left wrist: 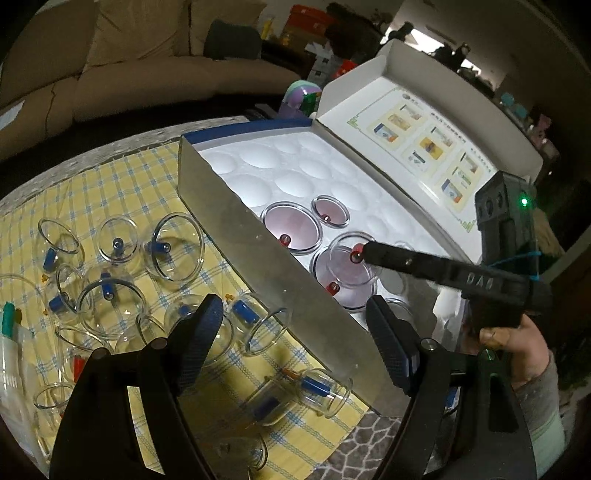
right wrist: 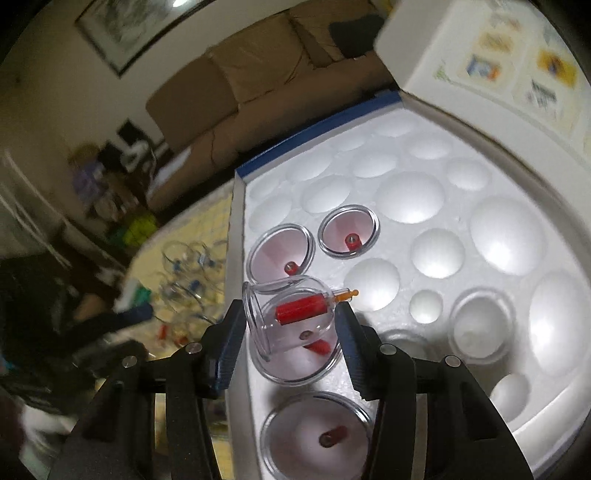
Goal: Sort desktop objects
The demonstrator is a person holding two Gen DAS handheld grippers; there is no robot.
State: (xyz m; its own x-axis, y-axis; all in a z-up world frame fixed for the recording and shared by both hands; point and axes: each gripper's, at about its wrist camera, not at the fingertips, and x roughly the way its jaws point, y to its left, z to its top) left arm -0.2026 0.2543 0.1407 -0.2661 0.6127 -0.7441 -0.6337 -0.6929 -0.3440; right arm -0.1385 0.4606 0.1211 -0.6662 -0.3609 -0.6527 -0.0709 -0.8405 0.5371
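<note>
Care matters now: right gripper (right wrist: 291, 321), clamped on a red-valved cup (right wrist: 291, 317), should lower it squarely into the foam tray (right wrist: 424, 258) hollow below, left gripper (left wrist: 288, 328) wide, empty.

Behind your work surface, a tan sofa (left wrist: 155, 70) fills the far side of the dim room, a dark cushion (left wrist: 232, 38) propped on its seat. You can see a framed picture (right wrist: 125, 26) hanging on the pale wall above it. A pastel purple-and-green toy (left wrist: 301, 98) sits just beyond the table's far edge, near a heap of red and orange boxes (left wrist: 306, 22) stacked in the background. A yellow checked tablecloth (left wrist: 122, 192) covers the table, and patterned stone-look flooring (left wrist: 369, 439) shows below its near corner.
</note>
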